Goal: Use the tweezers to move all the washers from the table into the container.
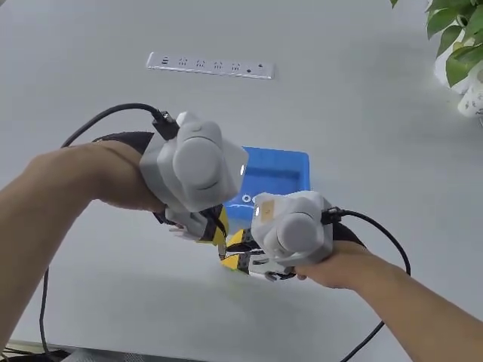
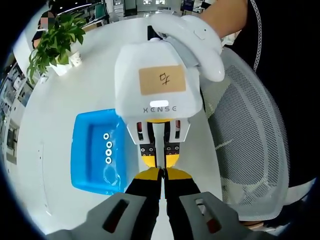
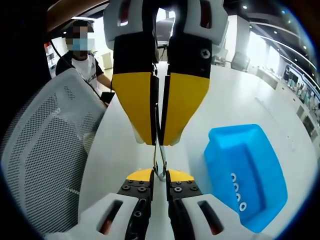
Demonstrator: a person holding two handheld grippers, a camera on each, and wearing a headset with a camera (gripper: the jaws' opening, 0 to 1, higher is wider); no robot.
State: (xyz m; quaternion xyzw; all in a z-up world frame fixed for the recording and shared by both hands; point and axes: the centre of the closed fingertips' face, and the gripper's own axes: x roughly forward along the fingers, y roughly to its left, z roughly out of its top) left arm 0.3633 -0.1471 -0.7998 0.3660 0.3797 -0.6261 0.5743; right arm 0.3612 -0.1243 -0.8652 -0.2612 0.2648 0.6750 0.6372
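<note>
Left gripper (image 3: 156, 141): clenched on the tweezers (image 3: 158, 159), the thin metal legs pinched between its yellow pads.
Right gripper (image 3: 159, 176): faces the left one tip to tip, jaws drawn in on the tweezers' lower end.
Both grippers: meet just beside the container's near edge, toward the near edge of the tabletop (image 1: 339, 90).
Container (image 2: 82, 150): blue tray, about mid-width of the tabletop.
Washers (image 2: 108, 145): four in a short row inside the container, near one wall.
Power strip (image 1: 210, 66): white, toward the tabletop's far edge.
Plant (image 1: 456, 38): leafy, at the far right corner.
Mesh chair (image 2: 250, 150): off the near edge.
</note>
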